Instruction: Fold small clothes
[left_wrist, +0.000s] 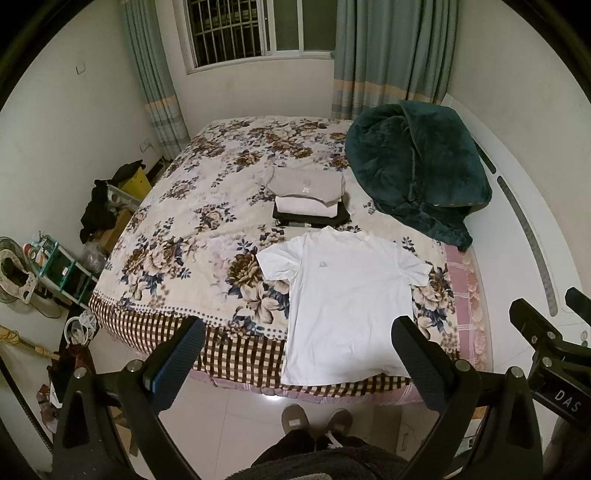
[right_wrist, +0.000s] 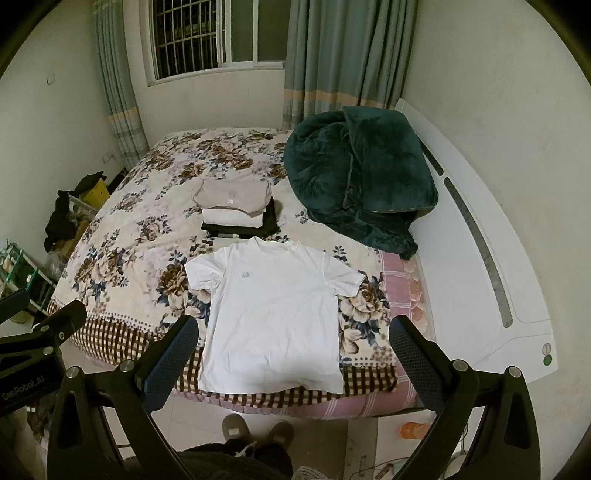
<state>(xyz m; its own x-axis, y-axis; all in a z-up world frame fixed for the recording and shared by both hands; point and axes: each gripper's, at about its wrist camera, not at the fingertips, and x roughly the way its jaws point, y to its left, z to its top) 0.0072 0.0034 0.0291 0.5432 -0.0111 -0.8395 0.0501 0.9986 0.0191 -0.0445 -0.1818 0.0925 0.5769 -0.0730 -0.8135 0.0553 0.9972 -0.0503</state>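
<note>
A white T-shirt (left_wrist: 347, 299) is lying spread flat and face up at the near edge of the bed (left_wrist: 177, 236), its collar pointing toward the window and its hem hanging slightly over the checked border of the floral bedspread (right_wrist: 122, 236). Both short sleeves are sticking out to the sides, a small pale emblem is showing on the chest, and the cloth is looking mostly smooth with a few faint creases. Just beyond the collar, a stack of folded clothes (left_wrist: 308, 195) is sitting on the bedspread: a beige piece on top, a white one under it, and dark items at the bottom, though how many dark pieces there are cannot be told. A bulky dark green blanket (left_wrist: 413, 170) is bunching up at the right side of the bed, next to the white headboard (right_wrist: 480, 258). The left tongs (left_wrist: 297, 360) are hovering above the near edge with fingers spread wide and gripping nothing; the right tongs (right_wrist: 293, 360) are likewise hanging spread and empty over the shirt's hem. A person's slippered feet (right_wrist: 258, 430) are standing on the tiled floor below. On the floor at the left, a green shelf rack (left_wrist: 59, 266) is holding small cluttered items that are probably household odds and ends, too small to identify, and a dark garment (left_wrist: 98, 208) is draping over boxes nearby.
</note>
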